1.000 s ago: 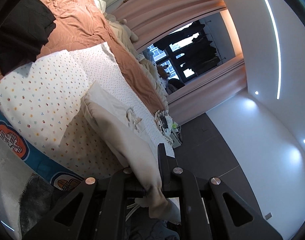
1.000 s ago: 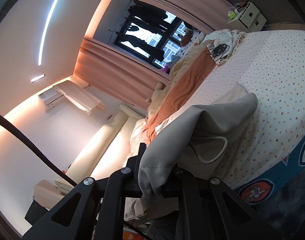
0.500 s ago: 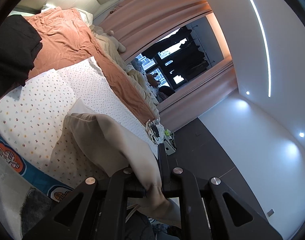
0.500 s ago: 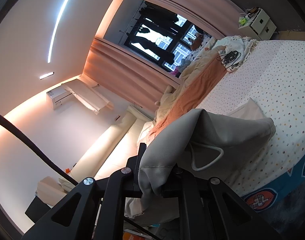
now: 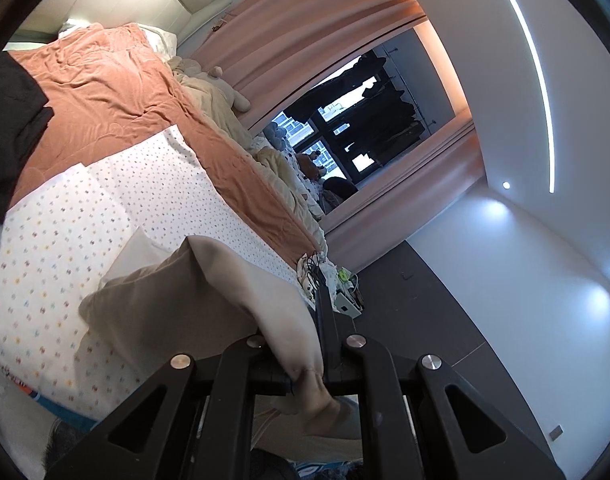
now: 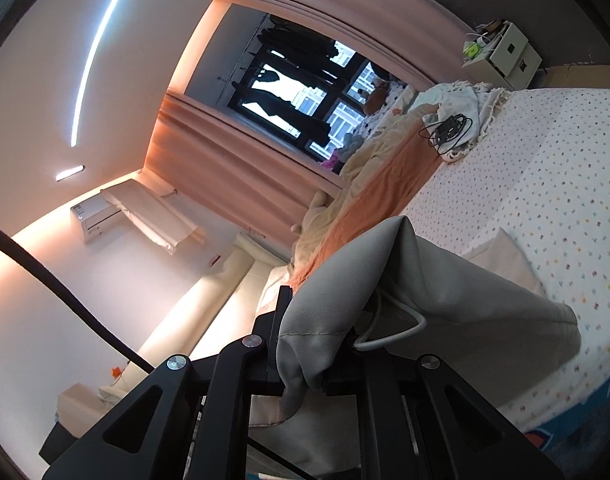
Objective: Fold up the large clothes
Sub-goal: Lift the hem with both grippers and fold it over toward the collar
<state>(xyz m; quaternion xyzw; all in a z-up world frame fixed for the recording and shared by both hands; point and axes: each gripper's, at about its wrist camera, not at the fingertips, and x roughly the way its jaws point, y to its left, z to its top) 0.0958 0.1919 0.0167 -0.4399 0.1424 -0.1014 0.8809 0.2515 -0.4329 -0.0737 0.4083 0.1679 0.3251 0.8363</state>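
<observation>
Left wrist: both fingers pinch beige garment over dotted bed.

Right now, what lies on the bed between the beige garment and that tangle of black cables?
Only bare dotted bedsheet separates the beige garment from the black cables, as the right wrist view shows.

left gripper pads hidden under beige garment; garment's lower end cut off. dark cloth cropped at left edge.
</observation>
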